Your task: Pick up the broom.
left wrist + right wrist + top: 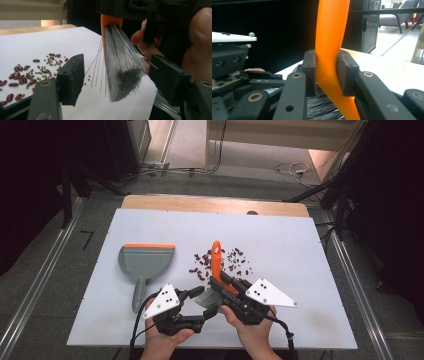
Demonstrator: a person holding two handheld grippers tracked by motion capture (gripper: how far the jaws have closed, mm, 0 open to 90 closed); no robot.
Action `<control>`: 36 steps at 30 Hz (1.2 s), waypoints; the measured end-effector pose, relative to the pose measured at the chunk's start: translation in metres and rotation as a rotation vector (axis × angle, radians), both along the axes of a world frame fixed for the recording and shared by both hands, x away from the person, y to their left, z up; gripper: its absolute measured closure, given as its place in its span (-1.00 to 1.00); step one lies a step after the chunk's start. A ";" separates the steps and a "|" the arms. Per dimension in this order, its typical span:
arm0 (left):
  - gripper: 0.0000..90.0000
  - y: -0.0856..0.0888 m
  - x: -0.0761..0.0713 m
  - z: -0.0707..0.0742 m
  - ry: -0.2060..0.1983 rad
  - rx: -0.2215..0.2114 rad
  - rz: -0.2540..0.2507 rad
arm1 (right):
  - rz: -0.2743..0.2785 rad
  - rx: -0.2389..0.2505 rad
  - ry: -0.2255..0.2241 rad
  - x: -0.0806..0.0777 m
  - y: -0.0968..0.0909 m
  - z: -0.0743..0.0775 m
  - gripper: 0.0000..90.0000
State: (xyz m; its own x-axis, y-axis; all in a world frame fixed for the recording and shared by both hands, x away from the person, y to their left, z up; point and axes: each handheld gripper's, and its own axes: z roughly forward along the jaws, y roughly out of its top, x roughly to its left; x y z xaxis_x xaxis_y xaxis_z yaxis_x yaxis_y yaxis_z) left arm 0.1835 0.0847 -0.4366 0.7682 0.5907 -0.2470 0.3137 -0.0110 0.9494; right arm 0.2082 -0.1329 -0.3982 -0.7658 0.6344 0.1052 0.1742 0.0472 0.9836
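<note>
None of the scattered red kidney beans and small green beans (pixel 220 262) had been swept up: they lay loose on the white table sheet (pixel 300 250), near the middle, and the grey plastic dustpan with an orange lip (pixel 146 261) lay empty, well apart to their left, so the whole sweeping was judged still to be done. Only the pick-up of the orange-handled brush with grey bristles (pixel 215 270) had been achieved. The right gripper (pixel 326 72) was seen clamped on the orange handle, both pads pressed against it, at the near edge of the beans. The left gripper (pixel 117 77) stood part open, its jaws flanking the bristle tuft without pressing it, nothing being held
</note>
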 end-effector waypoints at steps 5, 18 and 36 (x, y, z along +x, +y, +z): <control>0.06 -0.003 0.000 0.000 0.027 0.013 0.019 | 0.016 0.004 -0.005 -0.005 0.005 0.000 0.54; 0.77 -0.002 -0.001 0.001 0.030 0.018 0.023 | 0.028 -0.008 -0.014 -0.007 0.009 -0.003 0.54; 0.91 0.022 0.005 0.009 -0.006 0.054 -0.002 | 0.185 -0.011 0.006 0.010 -0.005 0.000 -0.06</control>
State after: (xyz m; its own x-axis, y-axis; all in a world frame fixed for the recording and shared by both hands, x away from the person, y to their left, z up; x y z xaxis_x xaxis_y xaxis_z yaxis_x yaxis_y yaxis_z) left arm 0.1883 0.1069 -0.4280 0.7706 0.6019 -0.2097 0.3077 -0.0631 0.9494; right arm 0.2181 -0.1381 -0.3978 -0.8689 0.4838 0.1046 0.1679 0.0895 0.9817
